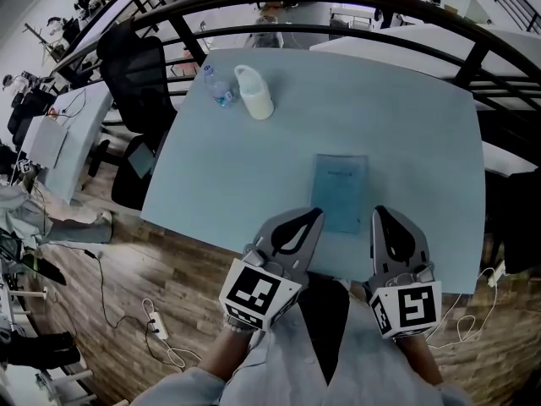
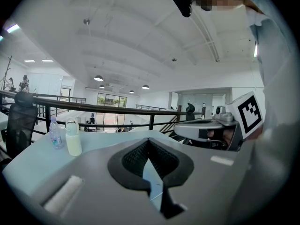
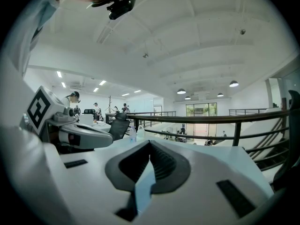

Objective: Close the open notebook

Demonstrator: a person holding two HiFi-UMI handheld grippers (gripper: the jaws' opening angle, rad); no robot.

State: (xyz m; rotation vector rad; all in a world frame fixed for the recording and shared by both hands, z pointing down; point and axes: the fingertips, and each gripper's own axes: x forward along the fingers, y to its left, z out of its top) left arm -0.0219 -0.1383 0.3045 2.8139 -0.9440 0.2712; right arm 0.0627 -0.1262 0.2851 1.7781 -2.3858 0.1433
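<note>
A light-blue notebook (image 1: 340, 191) lies flat on the pale table (image 1: 406, 117) near its front edge. It shows as one single rectangle with a line of small print near the top. My left gripper (image 1: 316, 213) hovers at the notebook's near left corner, and my right gripper (image 1: 378, 211) sits just off its near right corner. Both have their jaws shut with nothing between them. In the left gripper view the jaws (image 2: 149, 141) meet in a closed tip. The right gripper view shows the same closed tip (image 3: 150, 143).
A white bottle (image 1: 254, 92) and a small clear water bottle (image 1: 216, 85) stand at the table's far left. A black office chair (image 1: 135, 74) is left of the table. A dark railing (image 1: 355, 7) curves behind it. Cables lie on the wooden floor (image 1: 152, 320).
</note>
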